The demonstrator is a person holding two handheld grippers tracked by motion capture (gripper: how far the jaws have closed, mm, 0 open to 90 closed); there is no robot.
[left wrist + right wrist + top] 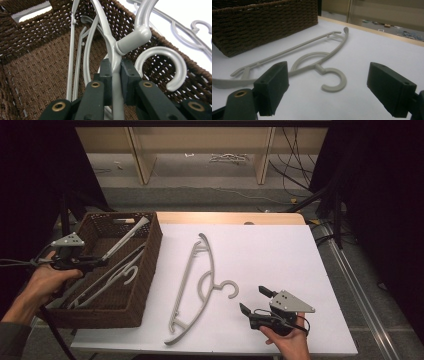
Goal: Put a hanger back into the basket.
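A brown wicker basket (148, 270) (37, 75) (262, 22) stands at the table's left. My left gripper (102, 261) (115, 75) reaches into it from the left and is shut on a grey hanger (125, 240) (130, 41) just below its neck; the hanger leans up toward the basket's far corner. More grey hangers (107, 280) (162, 52) lie in the basket under it. Another grey hanger (185, 282) (342, 75) lies flat on the white tabletop, its hook toward the right. My right gripper (252, 299) (331, 87) is open just short of that hook, nothing between its pads.
The white tabletop (270, 250) spreads to the right of the flat hanger, with a wooden edge (225, 218) at the back. Beyond it, wooden shelf legs (140, 160) stand on the floor with loose cables (295, 175). Dark curtains hang on both sides.
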